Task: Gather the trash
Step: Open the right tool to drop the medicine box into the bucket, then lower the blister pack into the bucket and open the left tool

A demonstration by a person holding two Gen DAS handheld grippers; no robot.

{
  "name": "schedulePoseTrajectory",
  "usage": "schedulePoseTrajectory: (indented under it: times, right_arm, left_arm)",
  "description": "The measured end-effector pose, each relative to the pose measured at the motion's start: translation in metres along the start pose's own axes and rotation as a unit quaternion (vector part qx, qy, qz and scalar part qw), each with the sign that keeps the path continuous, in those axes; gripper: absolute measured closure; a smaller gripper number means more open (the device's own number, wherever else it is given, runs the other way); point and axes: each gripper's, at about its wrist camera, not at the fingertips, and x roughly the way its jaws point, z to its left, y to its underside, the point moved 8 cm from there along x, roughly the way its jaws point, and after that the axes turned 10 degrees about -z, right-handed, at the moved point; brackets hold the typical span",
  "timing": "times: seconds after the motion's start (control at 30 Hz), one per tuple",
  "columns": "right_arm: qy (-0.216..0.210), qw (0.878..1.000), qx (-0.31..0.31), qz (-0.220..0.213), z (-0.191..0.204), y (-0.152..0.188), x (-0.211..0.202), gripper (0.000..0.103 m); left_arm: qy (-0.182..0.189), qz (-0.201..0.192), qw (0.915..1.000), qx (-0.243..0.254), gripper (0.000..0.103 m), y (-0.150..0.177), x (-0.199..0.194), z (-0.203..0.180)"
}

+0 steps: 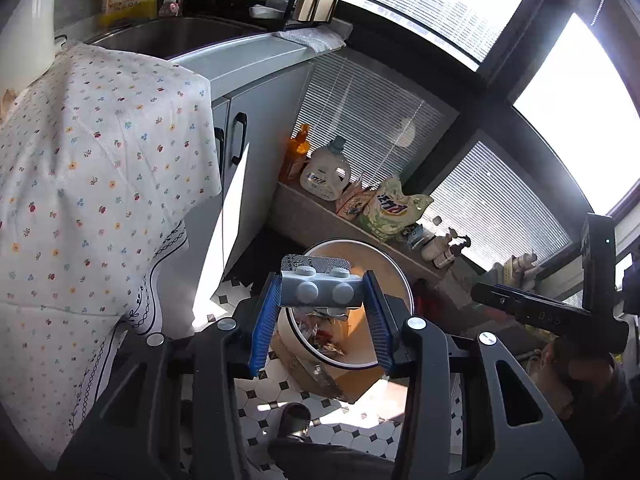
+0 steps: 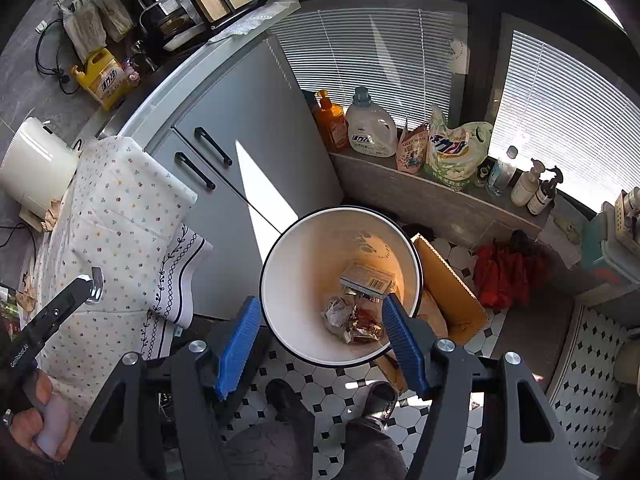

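Pill pack (image 1: pixel 320 286) sits pinched in left tool (image 1: pixel 320 300), right above the bin (image 1: pixel 394 276) w/ trash inside. Right tool (image 2: pixel 320 328) gapes wide, holding nothing, over the same bin. Best to centre over opening, then release.

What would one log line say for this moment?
left gripper: shut on blister pack | over trash bin | right gripper: open, empty | bin holds trash

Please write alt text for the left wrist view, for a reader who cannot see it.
The left claw holds a silver blister pack above a round white trash bin with wrappers inside. The bin stands on a tiled floor beside grey cabinets.
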Motion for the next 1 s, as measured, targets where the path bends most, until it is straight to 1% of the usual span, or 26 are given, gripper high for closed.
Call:
schedulePoseTrajectory:
  times: [0.13,0.23,0.33,0.5,0.7,0.77,0.8,0.83,0.87,0.93,1.0]
  right_arm:
    - [0.005,1.0,0.013,-0.011,-0.021,-0.003,-0.017,0.035]
    - [0.014,0.999,0.022,-0.021,-0.037,-0.003,-0.03,0.03]
    - [0.023,0.999,0.034,-0.029,-0.054,-0.001,-0.041,0.029]
    - [0.04,0.997,0.052,-0.037,-0.081,0.004,-0.054,0.027]
    - [0.056,0.995,0.07,-0.045,-0.103,0.006,-0.066,0.023]
    - [0.059,0.994,0.073,-0.048,-0.106,0.006,-0.067,0.019]
    - [0.06,0.994,0.075,-0.05,-0.107,0.005,-0.068,0.018]
    - [0.059,0.994,0.076,-0.051,-0.107,0.004,-0.068,0.017]
    - [0.057,0.994,0.077,-0.052,-0.106,0.003,-0.068,0.017]
    - [0.053,0.994,0.076,-0.053,-0.102,0.0,-0.067,0.016]
    - [0.046,0.995,0.073,-0.053,-0.094,-0.002,-0.064,0.016]
  left_arm:
    - [0.017,0.013,0.9997,0.015,0.061,0.004,0.023,-0.026]
    - [0.029,0.023,0.999,0.027,0.061,0.005,0.041,-0.045]
    - [0.038,0.034,0.9979,0.04,0.061,0.008,0.058,-0.063]
    - [0.051,0.048,0.9959,0.057,0.061,0.012,0.082,-0.085]
    - [0.071,0.068,0.9926,0.072,0.06,0.017,0.103,-0.11]
    - [0.078,0.072,0.9913,0.079,0.051,0.016,0.103,-0.116]
    - [0.074,0.069,0.9914,0.083,0.039,0.015,0.102,-0.117]
    - [0.071,0.064,0.9918,0.085,0.033,0.013,0.101,-0.117]
    - [0.07,0.062,0.9919,0.086,0.03,0.011,0.099,-0.117]
    - [0.067,0.061,0.9921,0.086,0.02,0.008,0.095,-0.113]
    - [0.058,0.055,0.9929,0.088,0.014,0.004,0.089,-0.107]
